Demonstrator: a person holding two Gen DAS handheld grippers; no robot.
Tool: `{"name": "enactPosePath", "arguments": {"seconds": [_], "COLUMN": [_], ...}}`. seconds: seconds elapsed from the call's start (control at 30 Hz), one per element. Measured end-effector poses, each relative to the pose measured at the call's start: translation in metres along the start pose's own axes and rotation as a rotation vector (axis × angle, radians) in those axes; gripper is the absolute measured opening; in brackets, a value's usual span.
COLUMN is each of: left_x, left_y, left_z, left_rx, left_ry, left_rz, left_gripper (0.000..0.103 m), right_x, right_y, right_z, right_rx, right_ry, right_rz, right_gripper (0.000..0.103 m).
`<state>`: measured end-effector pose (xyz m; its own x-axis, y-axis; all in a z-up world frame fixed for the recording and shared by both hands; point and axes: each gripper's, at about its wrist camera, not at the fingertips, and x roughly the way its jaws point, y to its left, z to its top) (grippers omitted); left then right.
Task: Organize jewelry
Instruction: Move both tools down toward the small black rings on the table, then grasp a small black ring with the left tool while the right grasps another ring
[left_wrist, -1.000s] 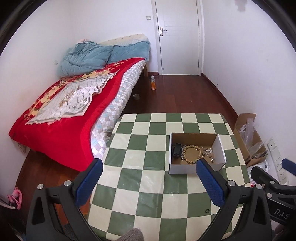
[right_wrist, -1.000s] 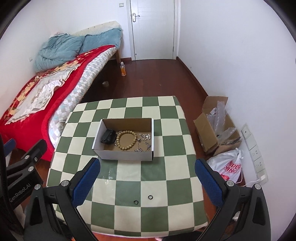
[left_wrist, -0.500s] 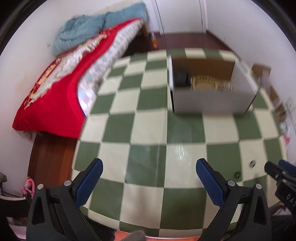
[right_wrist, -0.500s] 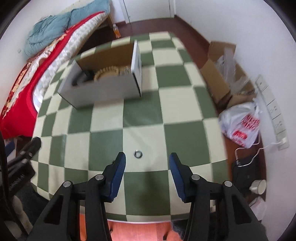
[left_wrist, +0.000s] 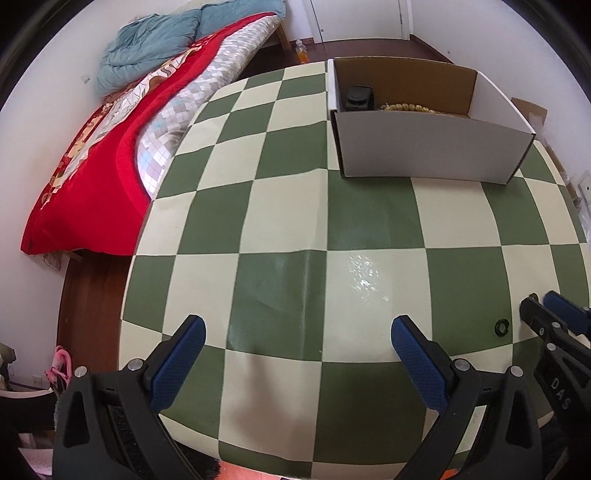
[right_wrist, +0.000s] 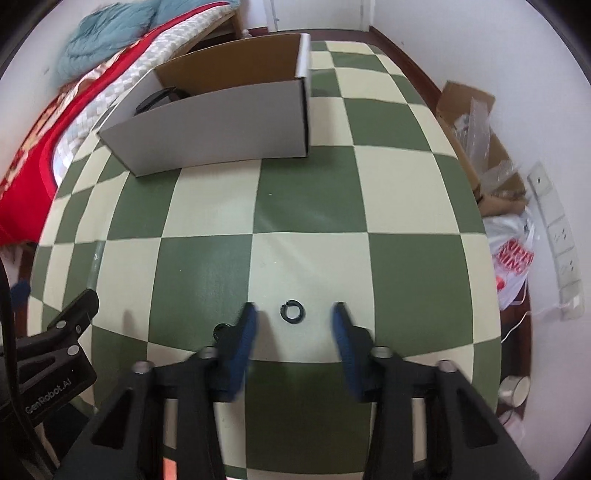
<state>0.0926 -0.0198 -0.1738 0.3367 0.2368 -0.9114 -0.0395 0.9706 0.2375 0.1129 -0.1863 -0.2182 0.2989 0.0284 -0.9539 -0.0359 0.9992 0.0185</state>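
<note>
**Right tool lines up on a loose ring; two rings left outside the box**

Both tools have dropped low to the counter since a second ago, and the right tool (right_wrist: 293, 318) has narrowed its jaws, which now straddle a small black split ring (right_wrist: 291, 311) without touching it: part released, gripping nothing. Left tool (left_wrist: 297, 334) hangs wide apart, empty, over bare checks.

Progress: most looks done. White cardboard box with brown inside (left_wrist: 424, 147) already holds a tan wooden bead bracelet (left_wrist: 410, 108) and a black boxy item (left_wrist: 357, 96); anything else in it is hidden by the front wall. Left to do, by my read: this ring, plus a second black ring (right_wrist: 221, 328) peeking out just beside the right tool's left finger. Both lie near the front edge, well apart from the box.

Surface: green-and-cream checked glossy cloth on the counter (left_wrist: 280, 229), a few creases, some glare. Room: bed with red quilt (left_wrist: 107, 147) and blue duvet (left_wrist: 155, 37) to the left, dark wood floor, white walls, open brown carton with plastic wrap (right_wrist: 476, 140) and a white printed bag (right_wrist: 511, 258) on the right.
</note>
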Motion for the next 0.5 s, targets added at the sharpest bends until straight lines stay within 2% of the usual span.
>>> {"name": "enactPosePath", "arguments": {"seconds": [0.07, 0.13, 0.27, 0.5], "left_x": [0.0, 0.0, -0.006, -0.015], "left_y": [-0.002, -0.006, -0.018, -0.057], "left_z": [-0.001, -0.003, -0.005, -0.008], "left_rx": [0.003, 0.01, 0.033, 0.095], "left_ry": [0.005, 0.011, 0.001, 0.019], "left_rz": [-0.018, -0.036, -0.075, -0.208], "left_gripper": [0.102, 0.102, 0.102, 0.102], "right_x": [-0.001, -0.001, -0.008, -0.023], "right_y": [0.005, 0.004, -0.019, -0.059], "right_z": [-0.003, -0.005, -0.007, -0.016], "right_rx": [-0.025, -0.028, 0.038, 0.141], "right_ry": [-0.005, -0.008, -0.014, -0.028], "right_rz": [-0.008, -0.011, 0.002, 0.022], "right_gripper": [0.01, 0.0, 0.0, 0.0]}}
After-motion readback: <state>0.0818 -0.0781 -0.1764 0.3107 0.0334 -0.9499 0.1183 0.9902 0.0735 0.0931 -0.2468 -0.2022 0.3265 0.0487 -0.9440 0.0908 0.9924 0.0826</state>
